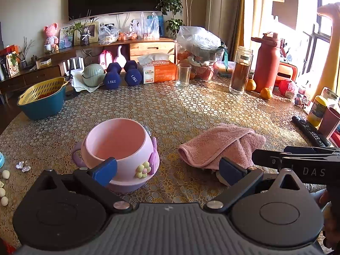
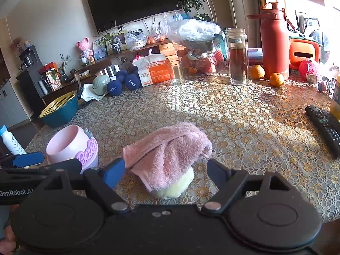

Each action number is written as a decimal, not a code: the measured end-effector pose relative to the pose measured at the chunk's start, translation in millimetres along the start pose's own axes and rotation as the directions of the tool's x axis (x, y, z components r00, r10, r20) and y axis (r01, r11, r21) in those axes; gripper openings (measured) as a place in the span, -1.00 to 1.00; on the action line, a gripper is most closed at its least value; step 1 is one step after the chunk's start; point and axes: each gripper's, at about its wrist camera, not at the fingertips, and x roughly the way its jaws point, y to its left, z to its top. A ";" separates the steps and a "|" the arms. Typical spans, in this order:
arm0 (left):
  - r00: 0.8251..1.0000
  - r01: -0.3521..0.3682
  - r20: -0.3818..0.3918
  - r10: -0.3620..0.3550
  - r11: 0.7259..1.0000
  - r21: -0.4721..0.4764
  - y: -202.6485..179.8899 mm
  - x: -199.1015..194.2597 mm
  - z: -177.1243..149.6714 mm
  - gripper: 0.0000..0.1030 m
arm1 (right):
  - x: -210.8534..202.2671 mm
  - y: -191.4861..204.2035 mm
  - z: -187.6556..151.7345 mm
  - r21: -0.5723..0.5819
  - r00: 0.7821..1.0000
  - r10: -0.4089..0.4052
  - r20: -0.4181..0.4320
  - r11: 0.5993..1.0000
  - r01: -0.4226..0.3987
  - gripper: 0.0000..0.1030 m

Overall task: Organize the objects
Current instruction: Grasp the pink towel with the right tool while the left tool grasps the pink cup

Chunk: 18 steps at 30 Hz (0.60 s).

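A pink cup-shaped basket (image 1: 119, 148) with a flower and a purple handle stands on the table, just past my open left gripper (image 1: 167, 171); its left fingertip (image 1: 105, 171) overlaps the basket's front. A folded pink towel (image 1: 223, 145) lies to the right. In the right wrist view the towel (image 2: 167, 150) lies over a pale yellow soft thing (image 2: 176, 188), between the fingers of my open right gripper (image 2: 165, 173). The basket (image 2: 70, 145) is at left there. The right gripper's body shows in the left wrist view (image 1: 297, 159).
A teal bowl with a yellow strainer (image 1: 42, 99) sits far left. Two blue dumbbells (image 1: 123, 75), a tissue pack (image 1: 157, 69), a glass (image 1: 183, 75), a tea bottle (image 1: 241, 71), a red flask (image 1: 268, 61), oranges (image 1: 266, 93) and a remote (image 2: 325, 127) ring the table.
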 end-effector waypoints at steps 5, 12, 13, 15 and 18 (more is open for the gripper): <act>1.000 0.004 0.001 -0.004 1.000 0.014 -3.9 2.0 1.5 0.99 | 2.2 -2.1 3.9 -0.008 1.000 -0.002 -0.005 1.000 0.001 0.63; 1.000 -0.003 0.000 0.003 1.000 0.017 -3.0 5.1 2.5 0.99 | 11.1 -8.1 16.7 -0.026 1.000 -0.003 -0.023 1.000 0.002 0.63; 1.000 -0.008 0.001 0.008 1.000 0.015 -1.7 5.2 2.7 0.99 | 13.0 -9.4 17.0 -0.032 1.000 -0.008 -0.025 0.999 0.007 0.63; 1.000 -0.021 0.004 0.021 1.000 0.015 1.0 5.9 3.4 0.99 | 17.4 -13.1 19.0 -0.036 0.999 -0.020 -0.031 0.999 0.019 0.63; 0.999 -0.036 0.005 0.036 0.999 0.010 6.8 5.8 2.3 0.99 | 25.6 -19.0 22.4 -0.041 0.998 -0.036 -0.045 0.999 0.035 0.63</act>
